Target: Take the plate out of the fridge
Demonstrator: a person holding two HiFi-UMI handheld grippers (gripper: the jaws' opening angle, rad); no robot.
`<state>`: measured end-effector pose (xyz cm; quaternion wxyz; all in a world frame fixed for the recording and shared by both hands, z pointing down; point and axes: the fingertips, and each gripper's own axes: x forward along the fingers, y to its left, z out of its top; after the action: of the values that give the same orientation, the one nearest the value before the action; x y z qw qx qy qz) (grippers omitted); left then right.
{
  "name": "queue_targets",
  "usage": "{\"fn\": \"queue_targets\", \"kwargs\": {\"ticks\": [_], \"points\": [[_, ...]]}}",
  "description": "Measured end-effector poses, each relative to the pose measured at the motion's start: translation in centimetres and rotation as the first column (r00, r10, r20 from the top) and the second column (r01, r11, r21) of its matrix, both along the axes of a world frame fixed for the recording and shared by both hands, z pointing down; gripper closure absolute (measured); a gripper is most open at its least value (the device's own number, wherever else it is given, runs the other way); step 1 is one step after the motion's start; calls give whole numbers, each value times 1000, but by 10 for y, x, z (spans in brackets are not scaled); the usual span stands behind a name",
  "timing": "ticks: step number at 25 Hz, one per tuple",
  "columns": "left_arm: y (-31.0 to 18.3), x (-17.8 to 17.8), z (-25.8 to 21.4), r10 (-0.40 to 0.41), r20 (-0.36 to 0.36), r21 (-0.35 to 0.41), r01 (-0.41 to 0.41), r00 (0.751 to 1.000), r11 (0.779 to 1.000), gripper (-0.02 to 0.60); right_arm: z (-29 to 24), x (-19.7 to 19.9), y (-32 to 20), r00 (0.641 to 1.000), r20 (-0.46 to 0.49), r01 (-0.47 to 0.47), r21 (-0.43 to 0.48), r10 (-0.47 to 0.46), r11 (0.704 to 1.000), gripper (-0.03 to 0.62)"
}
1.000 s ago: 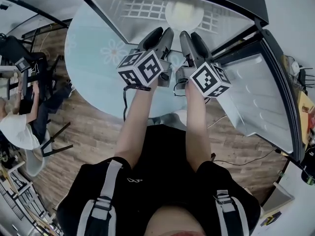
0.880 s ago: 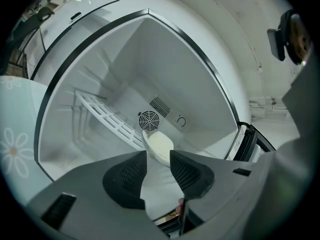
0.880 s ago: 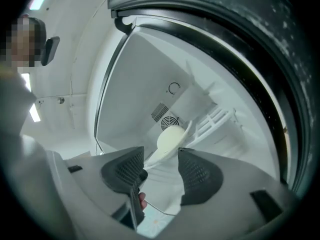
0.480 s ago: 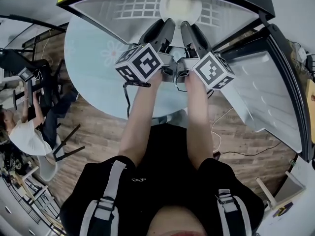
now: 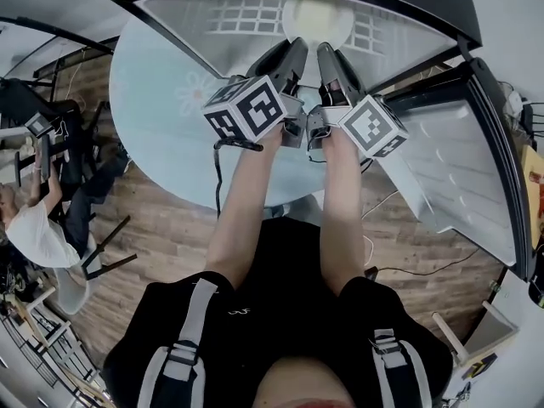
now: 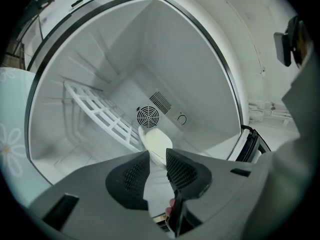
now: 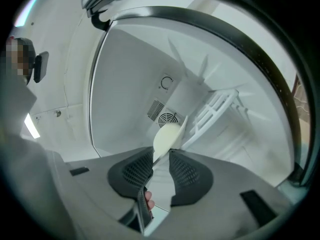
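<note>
Left gripper [image 6: 157, 154] and right gripper [image 7: 161, 154], jaws just closing round the rim of the plate [image 6: 156, 140] but not yet pinching, flank it deep inside the fridge [image 6: 190, 64], presumably for a level lift.

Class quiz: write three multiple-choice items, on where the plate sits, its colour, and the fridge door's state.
1. Where is the plate? A in a sink; B on the white wire shelf inside the fridge; C on a stove.
2. What colour is the plate? A red; B black; C cream.
3. How is the fridge door? A open; B shut; C missing.
Answers: 1 B, the head view shows it on the shelf's grid; 2 C, both gripper views show pale cream; 3 A, the door stands swung aside.
</note>
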<state>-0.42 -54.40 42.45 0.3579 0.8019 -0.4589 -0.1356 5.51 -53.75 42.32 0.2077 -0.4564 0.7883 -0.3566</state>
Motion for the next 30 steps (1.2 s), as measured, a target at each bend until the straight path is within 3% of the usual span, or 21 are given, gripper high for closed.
{"fn": "queue_targets", "kwargs": {"ticks": [18, 30], "points": [[87, -22, -16, -113, 11, 26, 113, 993, 993, 481, -15, -19, 74, 990, 3, 138, 54, -139, 989, 499], [144, -43, -19, -98, -20, 10, 98, 995, 995, 482, -22, -41, 130, 989, -25, 145, 79, -143, 986, 497]]}}
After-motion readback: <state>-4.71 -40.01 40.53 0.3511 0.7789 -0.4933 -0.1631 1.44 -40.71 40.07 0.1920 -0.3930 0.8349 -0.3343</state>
